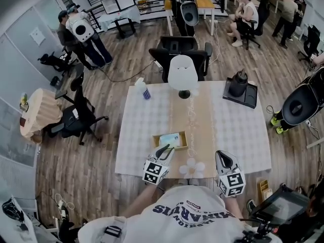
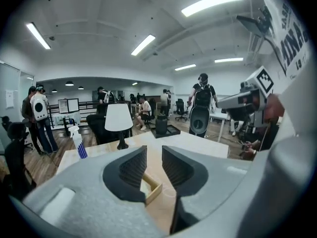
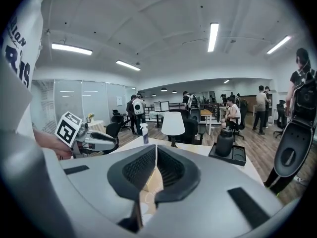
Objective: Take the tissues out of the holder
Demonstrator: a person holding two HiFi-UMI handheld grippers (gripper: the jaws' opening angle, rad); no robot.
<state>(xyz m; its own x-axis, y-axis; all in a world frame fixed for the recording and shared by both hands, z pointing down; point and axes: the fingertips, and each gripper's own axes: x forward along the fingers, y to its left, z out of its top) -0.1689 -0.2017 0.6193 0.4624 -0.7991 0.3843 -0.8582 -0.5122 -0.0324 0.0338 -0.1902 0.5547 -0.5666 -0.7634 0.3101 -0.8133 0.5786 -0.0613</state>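
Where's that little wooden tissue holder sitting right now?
In the head view, the tissue holder sits near the table's front edge, at the beige runner's left edge, just ahead of the left gripper.

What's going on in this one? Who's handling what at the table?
A person stands at a cloth-covered table with a hand-held gripper in each hand. The left gripper is at the near edge of the wooden tissue holder, its jaws slightly apart with nothing gripped. The tissues lie in the holder, not yet taken out. The right gripper hangs off to the side over the table's near edge, jaws shut and empty.
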